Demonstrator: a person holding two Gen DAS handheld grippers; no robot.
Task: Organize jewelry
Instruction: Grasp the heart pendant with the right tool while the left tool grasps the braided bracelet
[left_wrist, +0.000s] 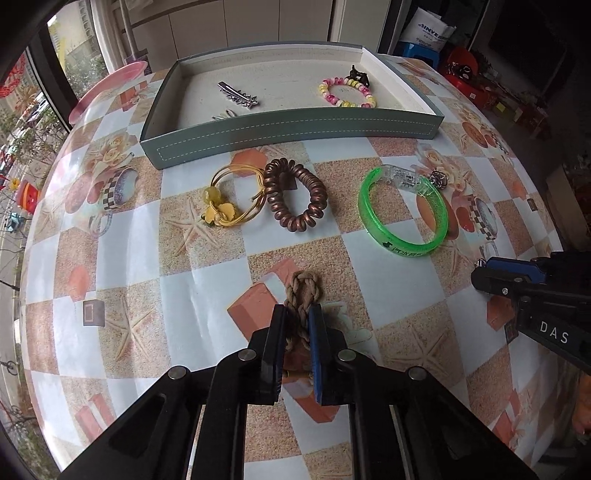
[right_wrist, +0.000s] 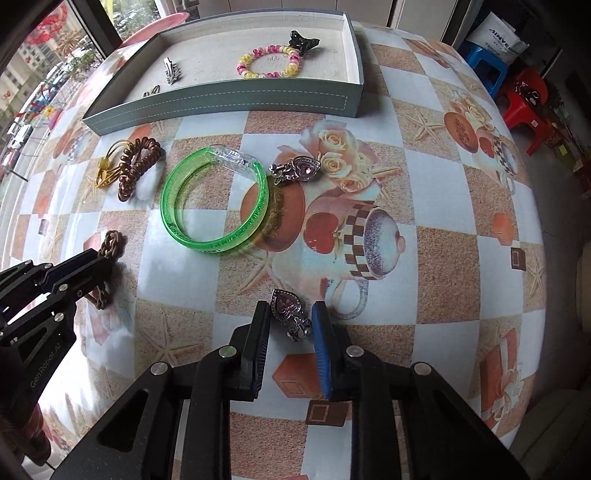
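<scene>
My left gripper (left_wrist: 297, 317) is shut on a brown braided rope bracelet (left_wrist: 303, 291) lying on the table; the bracelet also shows in the right wrist view (right_wrist: 109, 245). My right gripper (right_wrist: 290, 317) is open around a heart-shaped pink-stone earring (right_wrist: 284, 304), its fingers on either side without pinching it. A matching earring (right_wrist: 299, 168) lies beside a green bangle (right_wrist: 214, 199). The grey-green tray (left_wrist: 295, 129) at the back holds a pink-yellow bead bracelet (left_wrist: 347, 94), a black claw clip (left_wrist: 356, 75) and a silver hair clip (left_wrist: 238, 96).
A yellow flower hair tie (left_wrist: 232, 195) and a brown coil hair tie (left_wrist: 297, 195) lie in front of the tray. A pink plate (left_wrist: 110, 88) sits at the table's far left edge. Red and blue stools (right_wrist: 517, 88) stand beyond the table at right.
</scene>
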